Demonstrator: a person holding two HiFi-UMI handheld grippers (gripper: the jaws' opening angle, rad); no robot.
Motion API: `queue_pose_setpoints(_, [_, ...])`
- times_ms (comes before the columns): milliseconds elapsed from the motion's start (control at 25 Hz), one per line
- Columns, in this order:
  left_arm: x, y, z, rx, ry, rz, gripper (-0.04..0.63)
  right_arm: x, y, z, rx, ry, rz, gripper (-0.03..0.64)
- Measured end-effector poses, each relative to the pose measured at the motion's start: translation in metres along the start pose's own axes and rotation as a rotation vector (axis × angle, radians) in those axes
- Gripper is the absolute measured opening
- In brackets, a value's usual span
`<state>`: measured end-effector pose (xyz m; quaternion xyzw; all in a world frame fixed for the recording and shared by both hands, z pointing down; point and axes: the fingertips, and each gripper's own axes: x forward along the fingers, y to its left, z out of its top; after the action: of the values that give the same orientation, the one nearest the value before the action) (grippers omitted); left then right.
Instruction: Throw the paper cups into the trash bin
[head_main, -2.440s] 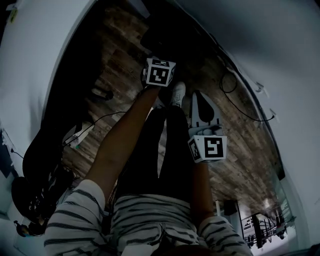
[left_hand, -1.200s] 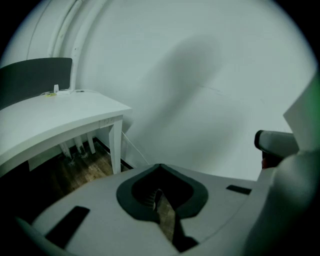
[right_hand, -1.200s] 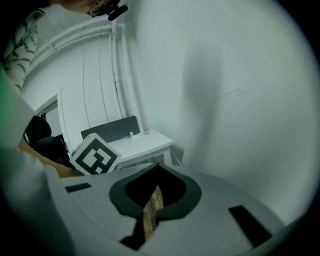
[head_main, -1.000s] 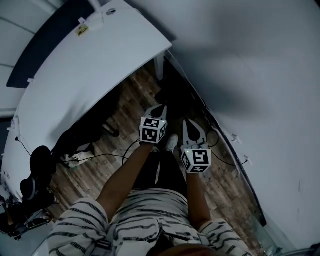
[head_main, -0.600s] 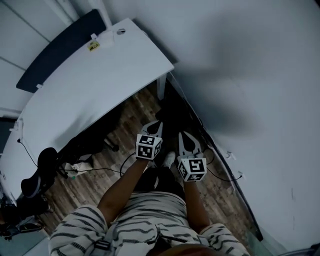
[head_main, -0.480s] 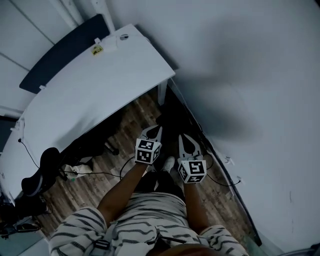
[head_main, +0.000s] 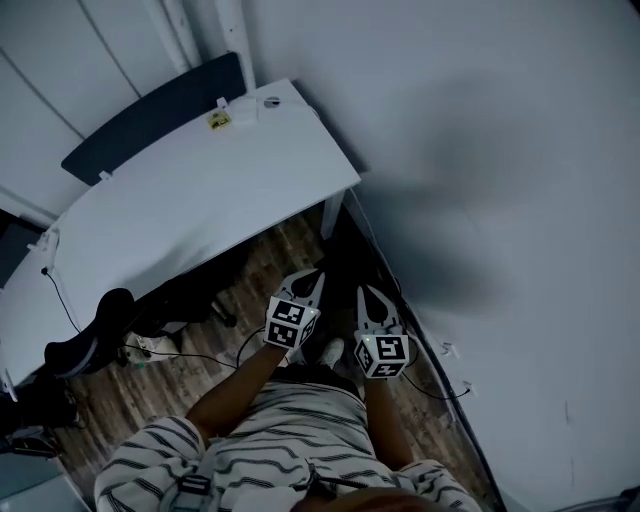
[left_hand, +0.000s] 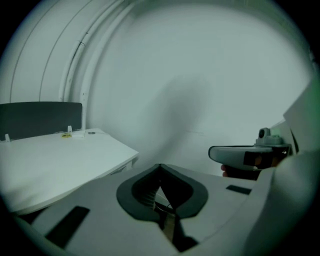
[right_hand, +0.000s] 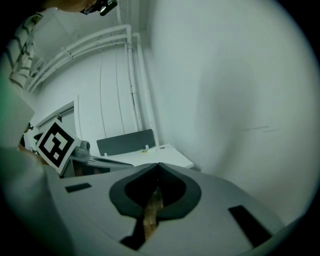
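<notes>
The left gripper (left_hand: 160, 167) and right gripper (right_hand: 158, 166), each with jaws pressed together on nothing, hang side by side over the wooden floor (head_main: 205, 350). They are near the corner of a white bench (head_main: 200, 190) with a dark panel (head_main: 150, 130) at its far edge, beside a pale wall (head_main: 490, 150). No view tells where the paper cups are.

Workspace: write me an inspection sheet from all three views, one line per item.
Surface: white desk, bare except a yellow label near its far edge.
Job's things: nothing seen.
Clutter: dark shapes under the desk, too dim to name.
Grippers: left gripper and right gripper both shut and empty, side by side above the wood floor.
Cables: black cable on the floor; another by the wall.
Surroundings: white wall; dark panel behind the desk.
</notes>
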<state>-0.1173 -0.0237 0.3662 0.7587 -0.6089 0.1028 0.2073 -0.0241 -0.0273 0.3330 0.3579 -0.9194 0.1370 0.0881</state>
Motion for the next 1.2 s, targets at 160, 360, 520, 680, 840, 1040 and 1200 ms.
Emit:
queue_pose_setpoints(160, [-0.021, 0.005, 0.021, 0.001, -0.06, 0.023, 0.023, 0.003, 0.014, 0.02, -0.015, -0.036, 0.028, 0.011])
queue_pose_setpoints(360, [-0.045, 0.009, 0.046, -0.005, -0.128, 0.038, 0.023, 0.007, 0.031, 0.055, -0.062, -0.079, 0.075, 0.011])
queue_pose_setpoints(520, [-0.059, 0.015, 0.068, -0.004, -0.177, 0.059, 0.023, 0.011, 0.038, 0.073, -0.08, -0.102, 0.093, 0.011])
queue_pose_setpoints(680, [-0.072, 0.019, 0.076, -0.007, -0.214, 0.07, 0.023, 0.007, 0.044, 0.076, -0.076, -0.119, 0.099, 0.011])
queue_pose_setpoints(840, [-0.079, 0.017, 0.084, -0.006, -0.242, 0.07, 0.023, 0.005, 0.049, 0.085, -0.091, -0.144, 0.107, 0.011])
queue_pose_setpoints(1040, [-0.081, 0.008, 0.087, 0.006, -0.252, 0.073, 0.023, 0.001, 0.047, 0.09, -0.092, -0.155, 0.109, 0.011])
queue_pose_setpoints(1200, [-0.079, 0.008, 0.092, 0.019, -0.264, 0.081, 0.023, 0.003, 0.043, 0.096, -0.087, -0.174, 0.112, 0.011])
